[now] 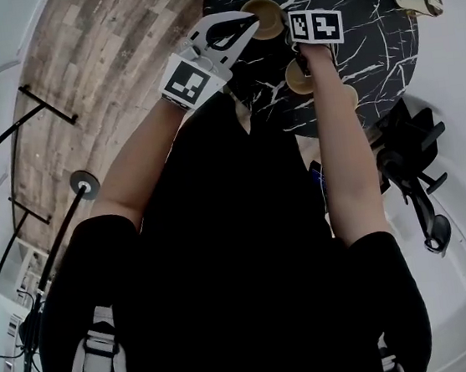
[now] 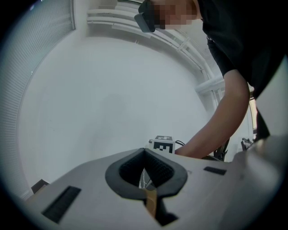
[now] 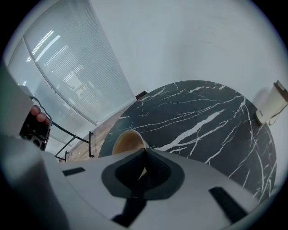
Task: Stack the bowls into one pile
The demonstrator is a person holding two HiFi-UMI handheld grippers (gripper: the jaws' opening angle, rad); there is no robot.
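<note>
Over the near edge of the black marble table point(image 1: 362, 5), a tan bowl point(image 1: 263, 10) sits at the tips of my left gripper point(image 1: 252, 24). In the left gripper view the left gripper point(image 2: 145, 155) points level at a white wall, shut with a tan sliver of the bowl's rim point(image 2: 151, 201) between its pads. My right gripper point(image 3: 144, 155) points steeply down and is shut on the rim of a second tan bowl point(image 3: 128, 141). In the head view that bowl point(image 1: 296, 77) shows below the right marker cube point(image 1: 315, 27), which hides the jaws.
A white roll point(image 1: 418, 1) lies near the table's far right edge, seen as the white roll point(image 3: 272, 104) in the right gripper view. A black stand point(image 1: 413, 176) is beside the table at the right. Wood floor point(image 1: 106, 45) and black rails point(image 1: 46, 107) lie to the left.
</note>
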